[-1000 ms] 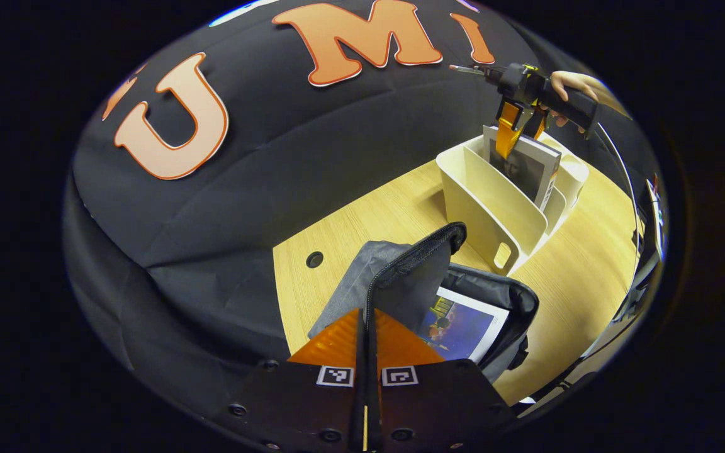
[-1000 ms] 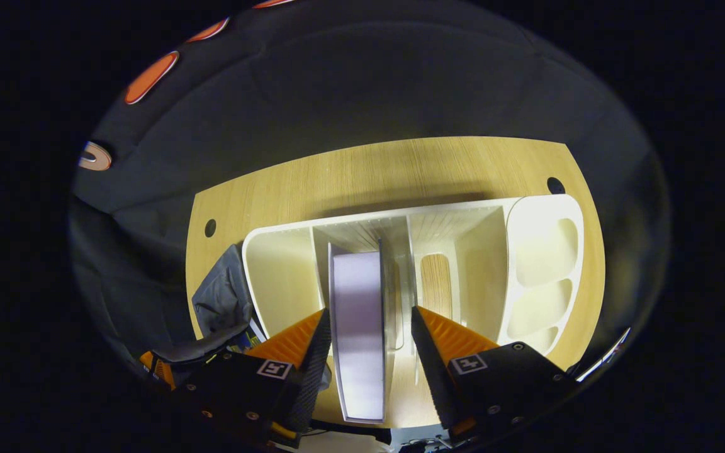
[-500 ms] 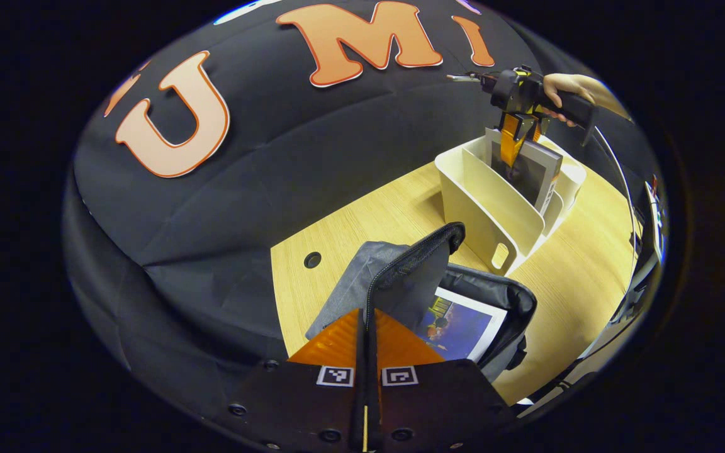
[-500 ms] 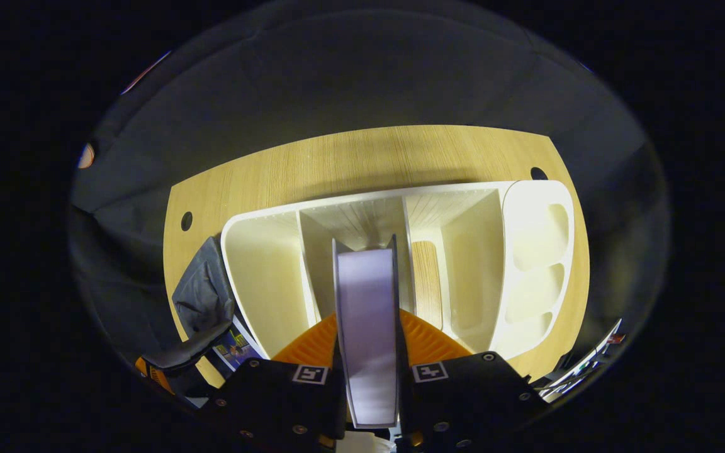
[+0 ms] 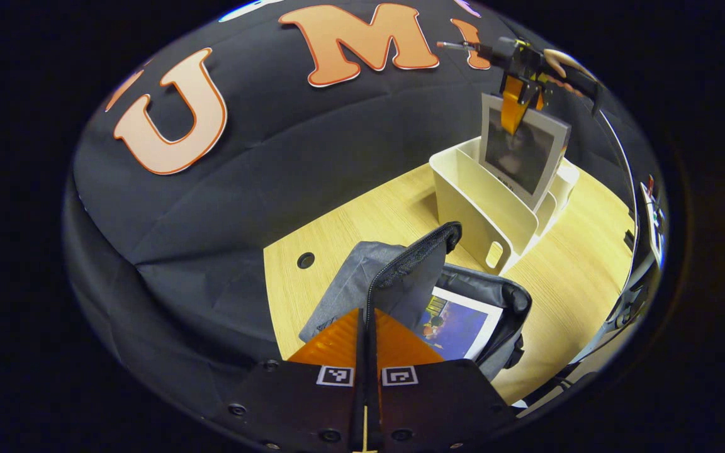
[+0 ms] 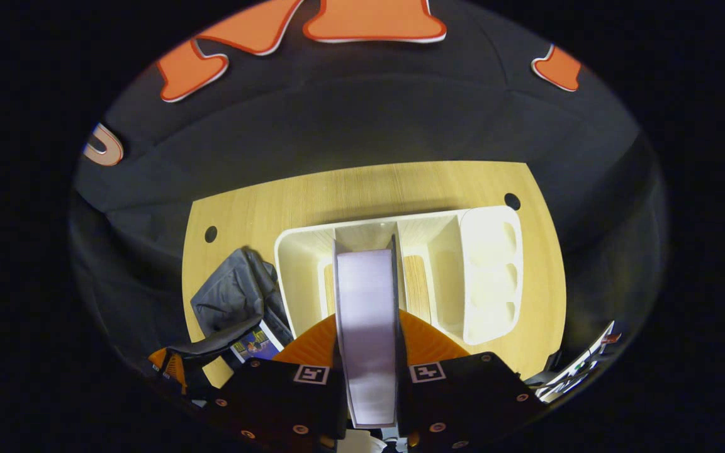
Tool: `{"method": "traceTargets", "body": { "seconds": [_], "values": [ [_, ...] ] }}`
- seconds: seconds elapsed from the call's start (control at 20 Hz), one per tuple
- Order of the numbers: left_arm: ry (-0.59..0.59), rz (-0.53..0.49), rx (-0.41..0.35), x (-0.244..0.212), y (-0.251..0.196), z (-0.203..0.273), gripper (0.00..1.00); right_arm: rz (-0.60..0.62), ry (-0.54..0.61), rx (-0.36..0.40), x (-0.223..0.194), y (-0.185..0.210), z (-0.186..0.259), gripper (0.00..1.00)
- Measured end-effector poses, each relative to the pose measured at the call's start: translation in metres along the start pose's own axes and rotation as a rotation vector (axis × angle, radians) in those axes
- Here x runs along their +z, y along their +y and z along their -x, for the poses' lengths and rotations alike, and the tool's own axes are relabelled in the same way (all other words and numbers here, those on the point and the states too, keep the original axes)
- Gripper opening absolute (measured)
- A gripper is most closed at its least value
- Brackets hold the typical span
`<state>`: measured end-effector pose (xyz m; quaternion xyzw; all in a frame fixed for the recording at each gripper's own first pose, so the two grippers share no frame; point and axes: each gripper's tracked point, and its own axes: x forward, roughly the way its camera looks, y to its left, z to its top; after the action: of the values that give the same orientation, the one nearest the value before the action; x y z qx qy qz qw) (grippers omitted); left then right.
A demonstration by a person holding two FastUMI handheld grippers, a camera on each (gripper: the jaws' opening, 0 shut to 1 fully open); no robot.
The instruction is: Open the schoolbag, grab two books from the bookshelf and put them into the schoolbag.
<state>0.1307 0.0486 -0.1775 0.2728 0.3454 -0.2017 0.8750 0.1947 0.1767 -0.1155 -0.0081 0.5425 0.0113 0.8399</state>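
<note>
Two books are in play. Left gripper view, nearest: the left gripper (image 5: 365, 343), fingers pressed together on the raised flap (image 5: 410, 277) of the open schoolbag (image 5: 494, 302); the flap's edge runs between them and hides how much fabric is caught. One book (image 5: 460, 324) lies inside the bag, its lower corner hidden by the gripper. Farther off, the right gripper (image 5: 513, 104), a hand (image 5: 557, 58) behind it, is clamped on the top edge of the second book (image 5: 523, 154), lifted partly out of the white bookshelf (image 5: 476, 201). Right gripper view: this book (image 6: 367, 314) appears edge-on between the fingers, its cover unseen; the shelf's compartments (image 6: 488, 264) and the bag (image 6: 236, 296) show below. Both rest on a pale wooden surface (image 5: 350, 220) with cable holes, backed by black cloth.
</note>
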Motion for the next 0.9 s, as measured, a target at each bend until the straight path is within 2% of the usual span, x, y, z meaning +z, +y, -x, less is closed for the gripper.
{"method": "traceTargets", "body": {
  "seconds": [0.25,0.4,0.5,0.75,0.9],
  "values": [
    [-0.018,-0.027,-0.021,0.001,0.0,0.0,0.02,-0.048,-0.098,0.016,-0.017,-0.004,0.077,0.31],
    [-0.021,-0.067,-0.022,0.008,0.003,-0.002,0.02,-0.074,-0.165,0.027,-0.04,-0.01,0.118,0.32],
    [-0.022,-0.095,-0.025,0.011,0.005,-0.003,0.02,-0.123,-0.21,0.065,-0.063,-0.009,0.139,0.31],
    [-0.036,-0.173,-0.029,0.023,0.004,0.005,0.02,-0.287,-0.248,0.267,-0.132,0.012,0.162,0.3],
    [-0.043,-0.198,-0.032,0.029,0.002,0.008,0.02,-0.41,-0.245,0.433,-0.17,0.034,0.143,0.3]
  ]
}}
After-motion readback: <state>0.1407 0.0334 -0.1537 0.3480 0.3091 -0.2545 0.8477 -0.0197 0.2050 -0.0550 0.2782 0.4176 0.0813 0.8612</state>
